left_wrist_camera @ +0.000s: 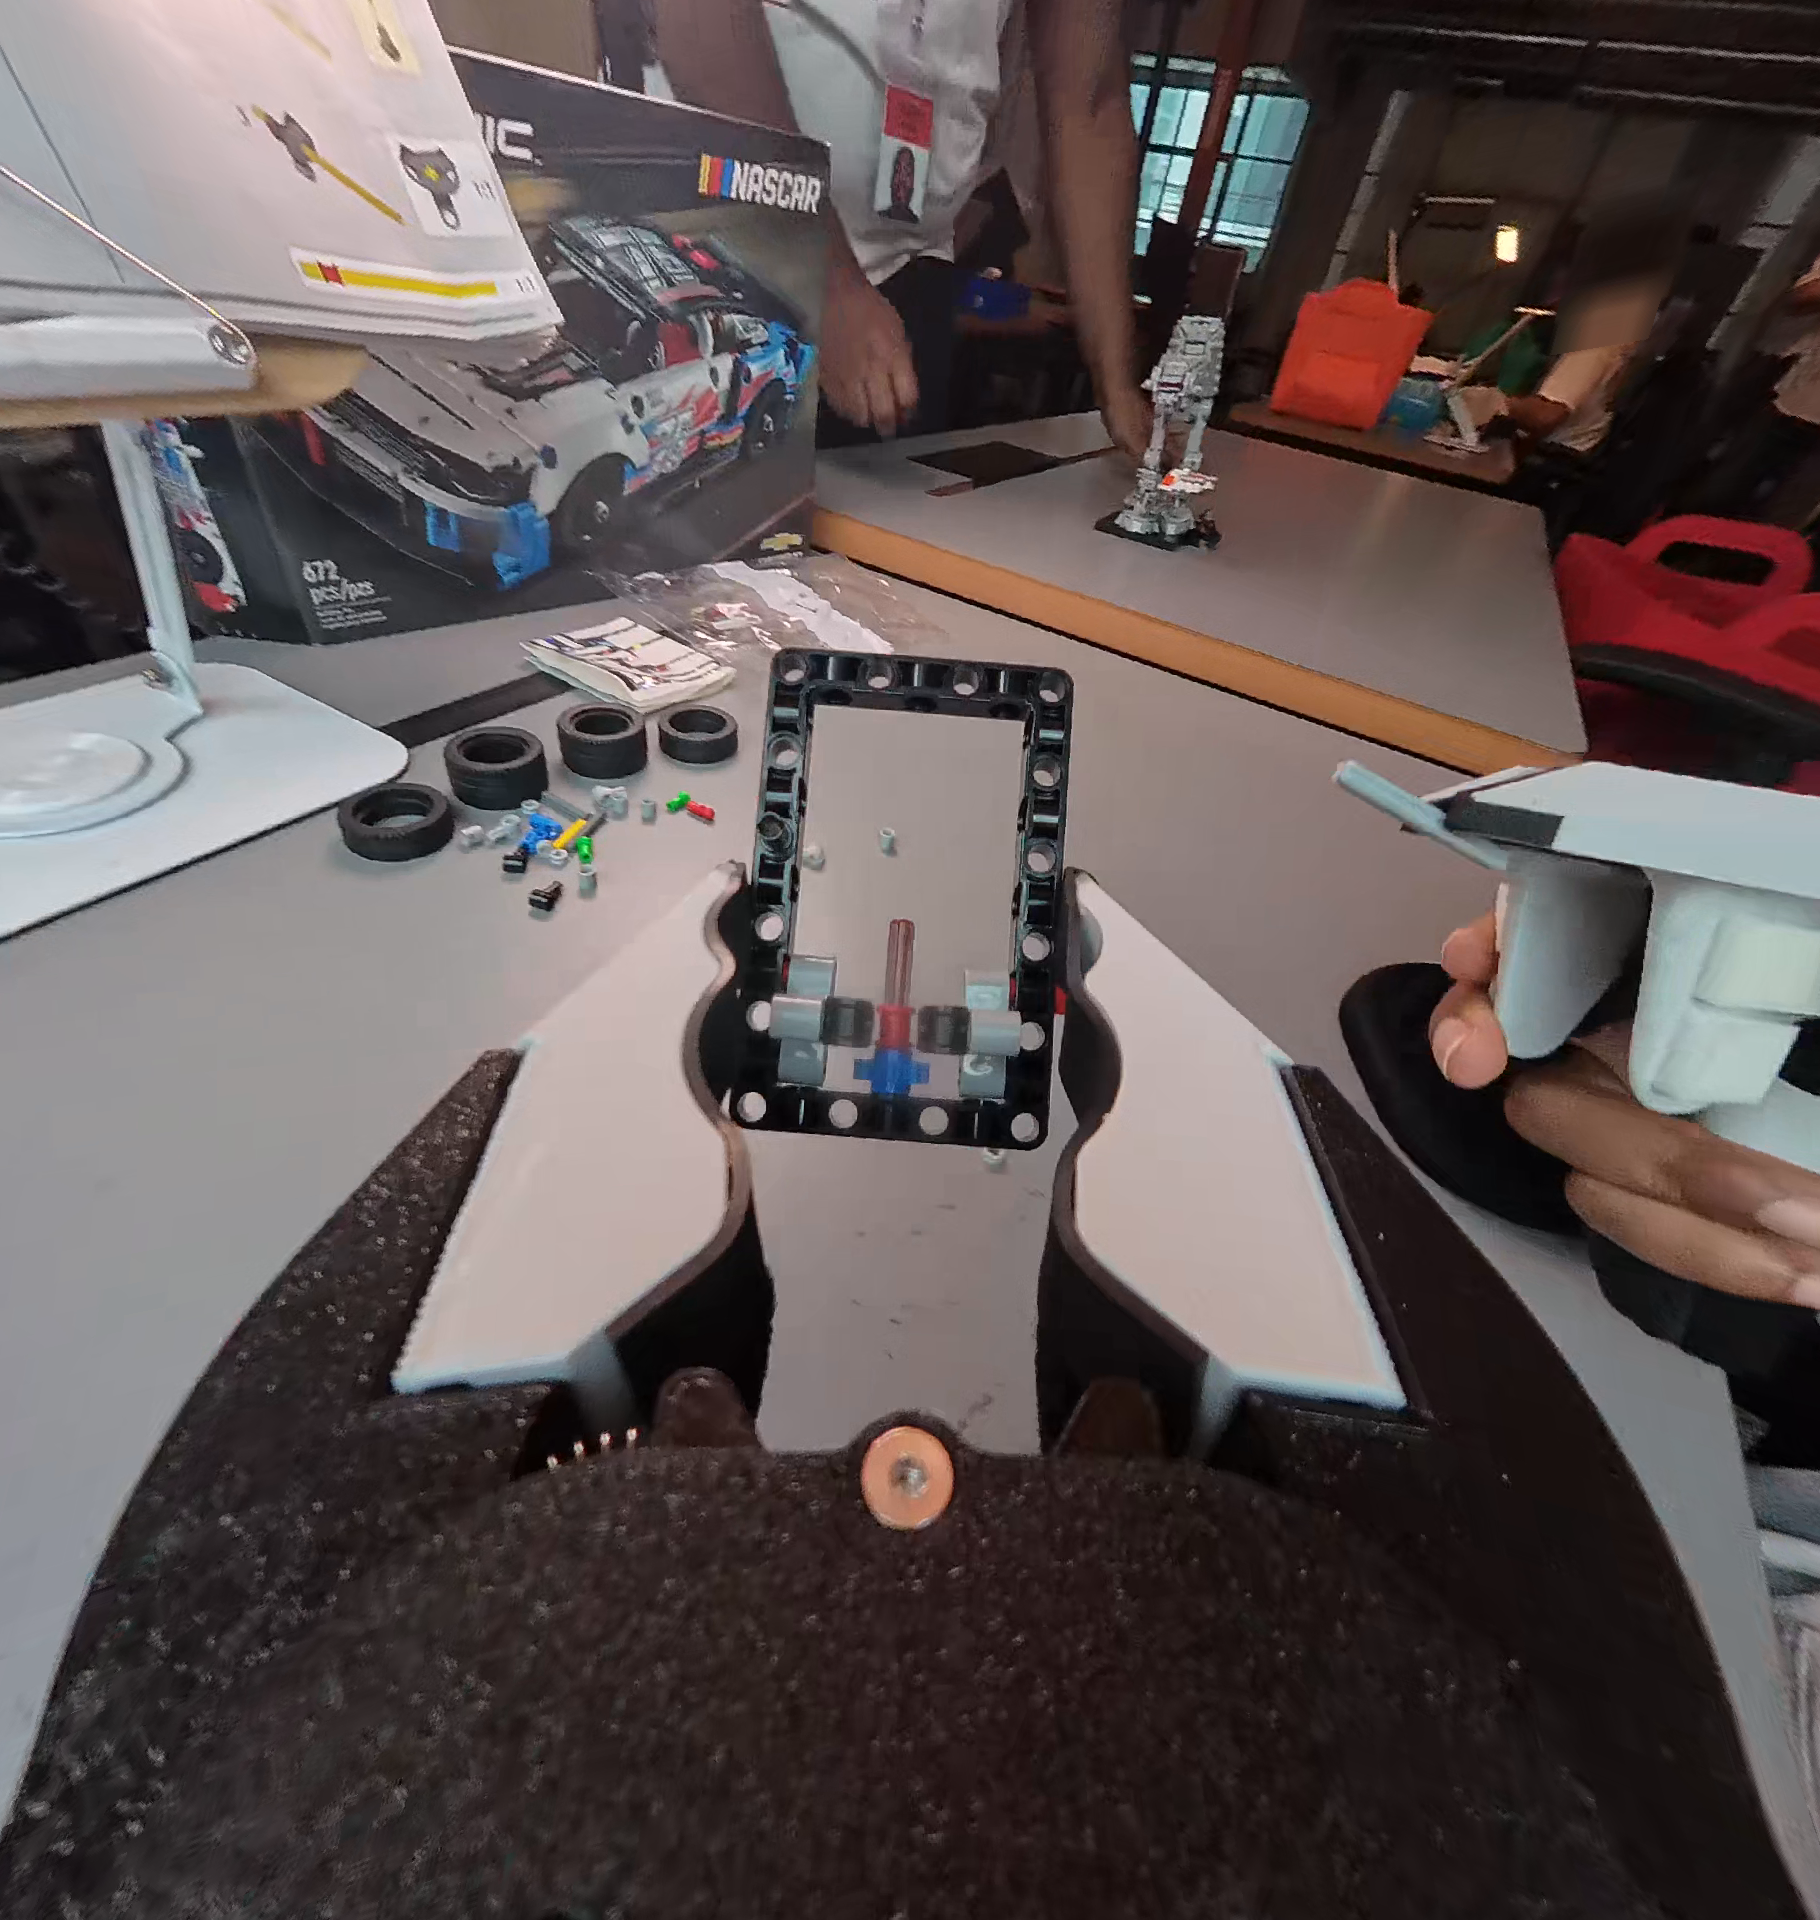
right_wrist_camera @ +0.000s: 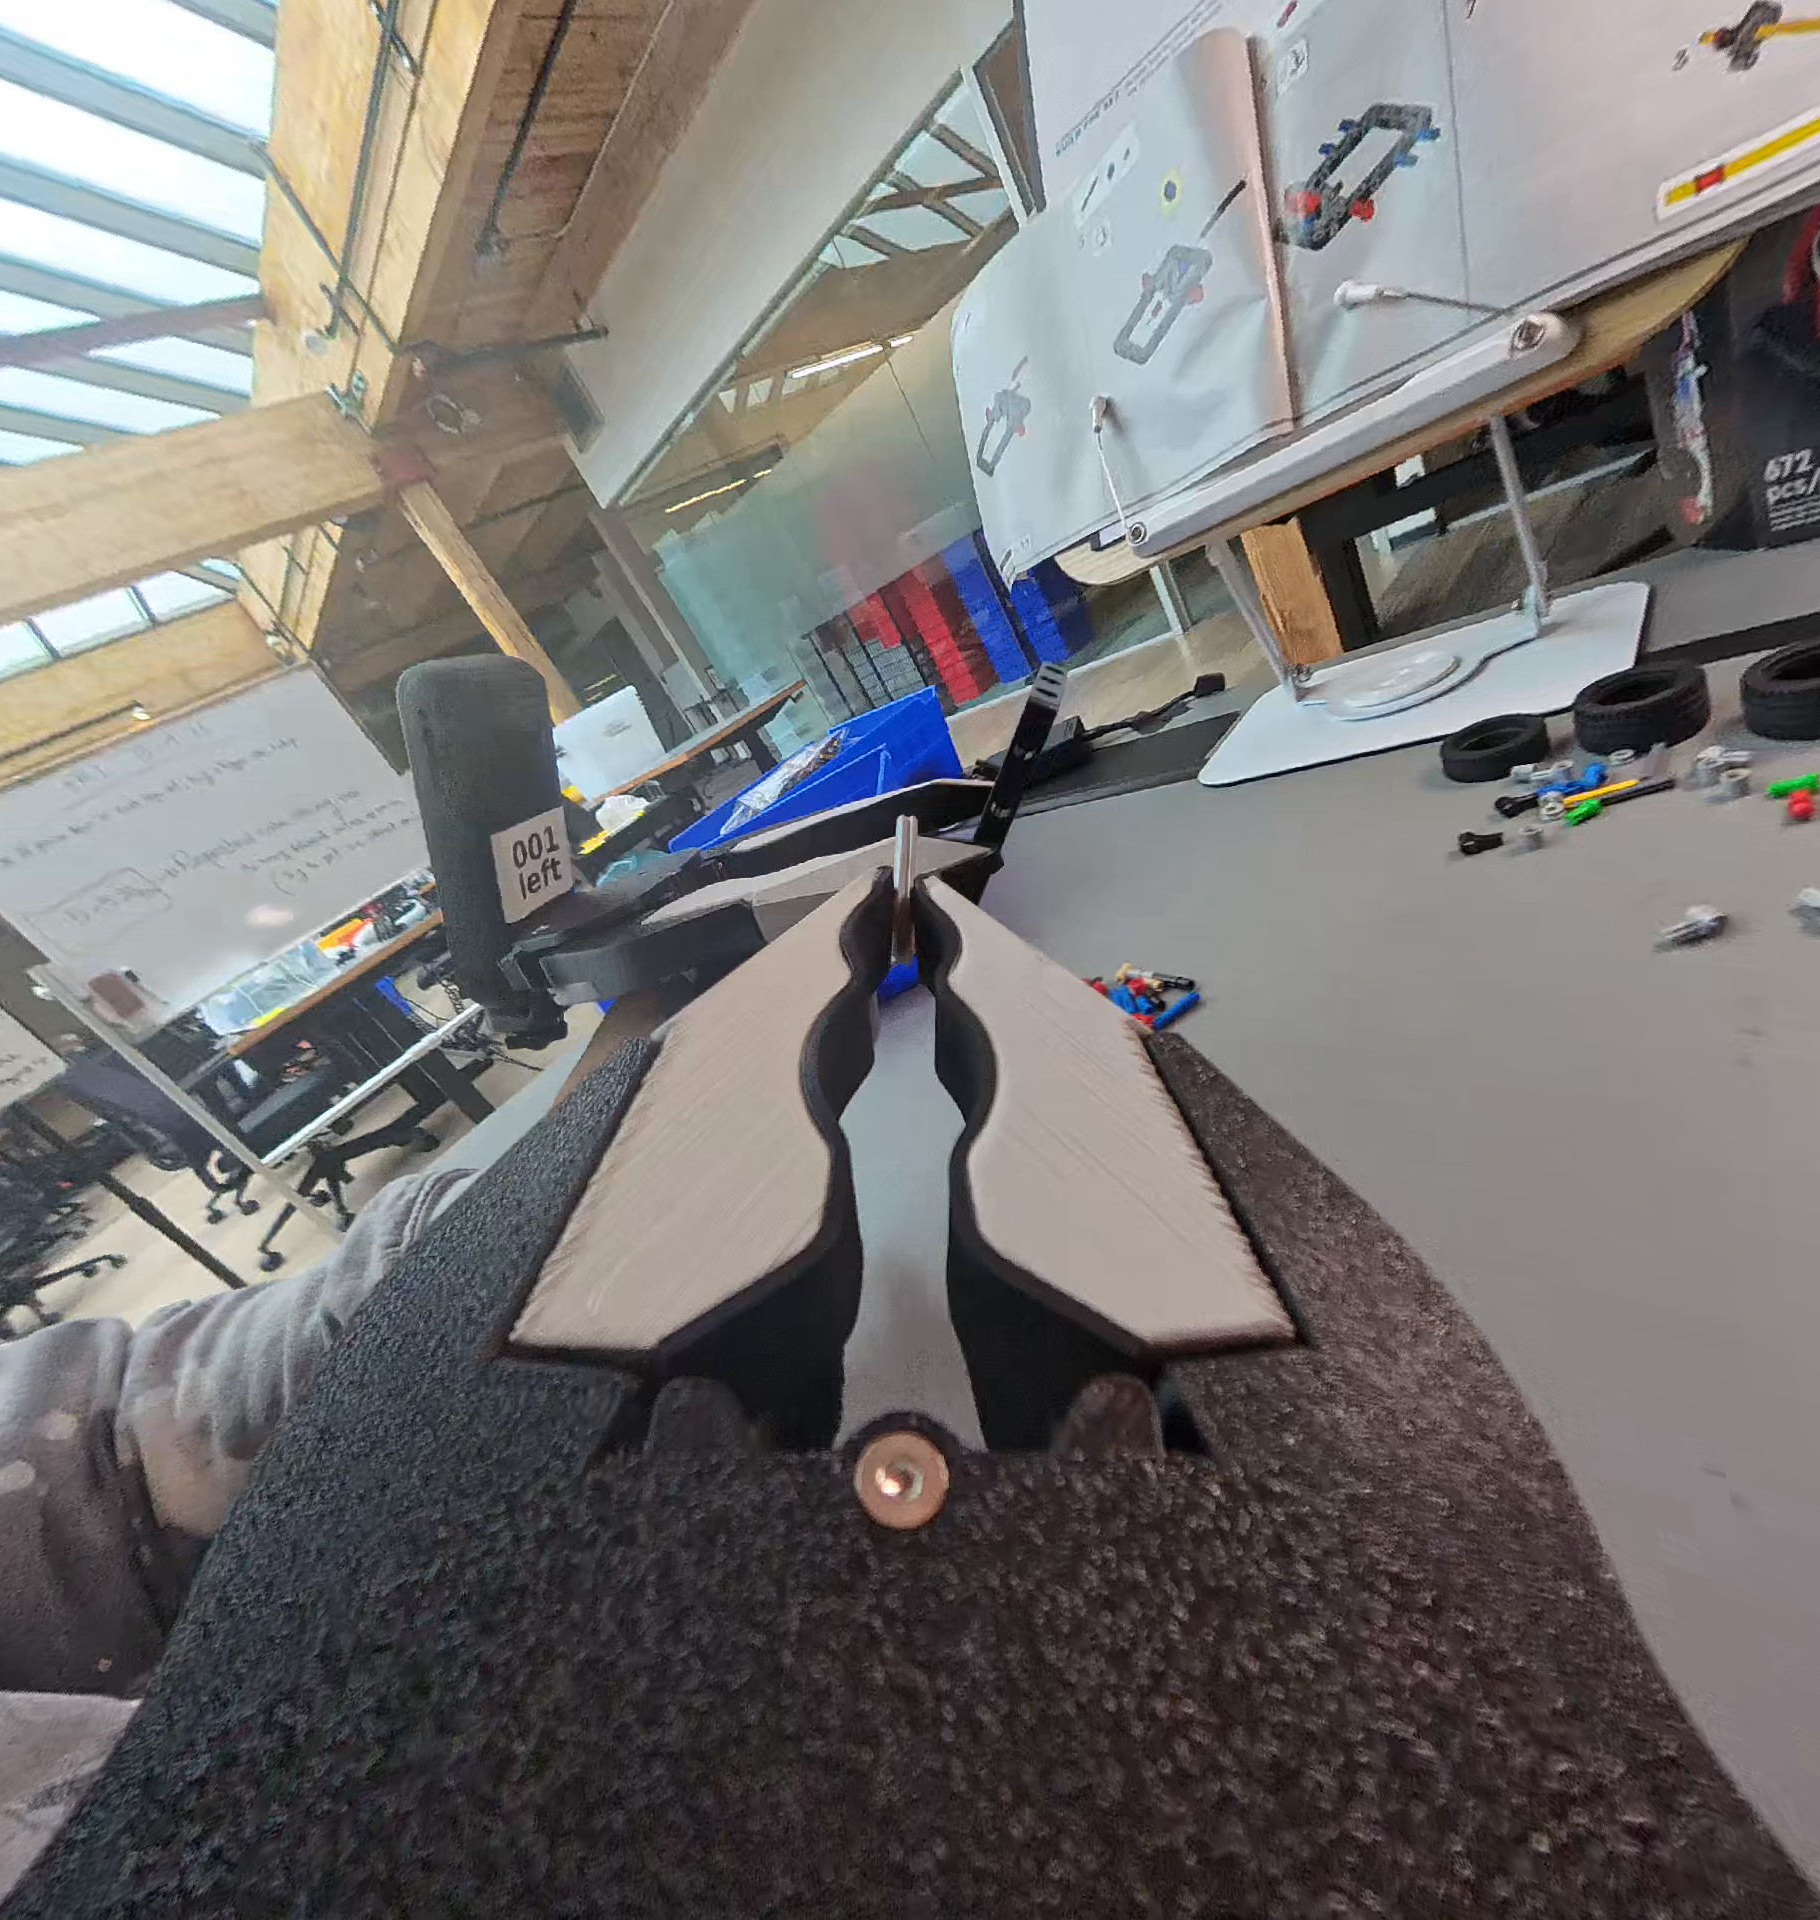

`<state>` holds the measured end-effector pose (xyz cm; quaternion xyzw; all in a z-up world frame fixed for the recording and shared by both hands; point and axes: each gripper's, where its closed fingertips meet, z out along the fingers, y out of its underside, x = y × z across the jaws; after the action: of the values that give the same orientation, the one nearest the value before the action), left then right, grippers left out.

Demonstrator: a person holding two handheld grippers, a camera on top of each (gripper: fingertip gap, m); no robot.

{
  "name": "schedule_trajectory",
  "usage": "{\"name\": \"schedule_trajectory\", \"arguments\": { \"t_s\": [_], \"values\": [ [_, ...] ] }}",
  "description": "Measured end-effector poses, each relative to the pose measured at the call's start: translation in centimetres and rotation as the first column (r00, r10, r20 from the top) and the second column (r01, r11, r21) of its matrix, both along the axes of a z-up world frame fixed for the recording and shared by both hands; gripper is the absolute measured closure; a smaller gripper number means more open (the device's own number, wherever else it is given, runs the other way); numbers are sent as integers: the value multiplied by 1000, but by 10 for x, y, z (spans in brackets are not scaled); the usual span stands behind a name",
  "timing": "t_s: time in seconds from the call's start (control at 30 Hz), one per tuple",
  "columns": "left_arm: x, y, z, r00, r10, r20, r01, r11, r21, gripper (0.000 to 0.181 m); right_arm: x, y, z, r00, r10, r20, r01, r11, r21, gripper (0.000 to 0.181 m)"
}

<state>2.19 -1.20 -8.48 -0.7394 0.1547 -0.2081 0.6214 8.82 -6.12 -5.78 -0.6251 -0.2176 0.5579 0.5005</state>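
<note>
A: Start close. What sits between the left gripper (left_wrist_camera: 906, 914) fingers?

B: A black rectangular frame (left_wrist_camera: 911, 894) of studless beam, its rim pierced all round with round holes. The two pale fingers press its long sides, one on each, and hold it up off the grey table (left_wrist_camera: 262, 1091), tilted toward the camera. Across its near end runs a row of grey connectors (left_wrist_camera: 812, 1023), with a red and blue piece at the middle and a dark brownish axle (left_wrist_camera: 899, 961) rising from it into the open centre.

A: And the right gripper (right_wrist_camera: 904, 904)?

B: Its fingers are drawn nearly together, pinching a slim grey pin or axle (right_wrist_camera: 904, 868) that stands upright between the tips. The finger faces are pale and ridged, edged in wavy black; the body behind is coarse black foam-like stuff.

A: Where is it in the left wrist view?

B: At the right edge, held in a hand (left_wrist_camera: 1612, 1143), well to the side of the frame.

A: Further out?

B: Four black ribbed tyres (left_wrist_camera: 495, 764) on the table, small loose pieces (left_wrist_camera: 573, 831) in blue, yellow, green, red and grey just beside them, then a folded sticker sheet (left_wrist_camera: 625, 665) and crinkled clear bags (left_wrist_camera: 781, 597). Behind those stands a dark box picturing a race car (left_wrist_camera: 532, 416), and an open instruction booklet (left_wrist_camera: 262, 156) on a white stand (left_wrist_camera: 158, 748). On the next table a grey walker model (left_wrist_camera: 1171, 436) stands near a person's hands.
</note>
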Motion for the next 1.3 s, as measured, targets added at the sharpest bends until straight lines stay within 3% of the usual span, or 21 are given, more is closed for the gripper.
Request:
{"name": "schedule_trajectory", "arguments": {
  "t_s": [0.13, 0.27, 0.53, 0.73, 0.87, 0.97, 1.07, 1.2, 1.3],
  "values": [
    [3, -7, 12, 992, 56, -111, -44, 993, 107, 124, -4, -3, 2, 1000, 13, -15, -13, 1000, -10, 179],
    [6, -15, 18, 980, 70, -185, -40, 986, 163, 124, -2, -5, -4, 995, -15, 94, 6, 995, 95, 181],
    [2, -16, 19, 976, 79, -202, -43, 983, 178, 123, -16, 12, -7, 991, -37, 125, 18, 989, 150, 181],
    [-27, 0, 7, 972, 138, -191, -110, 983, 148, 123, -28, -15, -31, 953, 72, 294, -143, 963, 230, 181],
    [-36, 13, 7, 976, 148, -159, -129, 984, 127, 122, -37, -38, -42, 930, 158, 333, -244, 941, 234, 181],
    [-32, 13, -8, 976, 87, -199, -75, 995, 67, 122, -40, -43, -44, 928, 178, 328, -263, 936, 235, 181],
    [-17, 7, -40, 966, -67, -249, 44, 995, -94, 122, -38, -42, -42, 928, 190, 321, -271, 935, 229, 181],
    [3, -15, -96, 880, -324, -347, 198, 915, -353, 122, -37, -42, -40, 927, 200, 317, -281, 930, 235, 181],
    [11, -29, -123, 828, -424, -367, 234, 856, -461, 122, -36, -40, -39, 928, 197, 316, -278, 931, 237, 181]
  ]
}}
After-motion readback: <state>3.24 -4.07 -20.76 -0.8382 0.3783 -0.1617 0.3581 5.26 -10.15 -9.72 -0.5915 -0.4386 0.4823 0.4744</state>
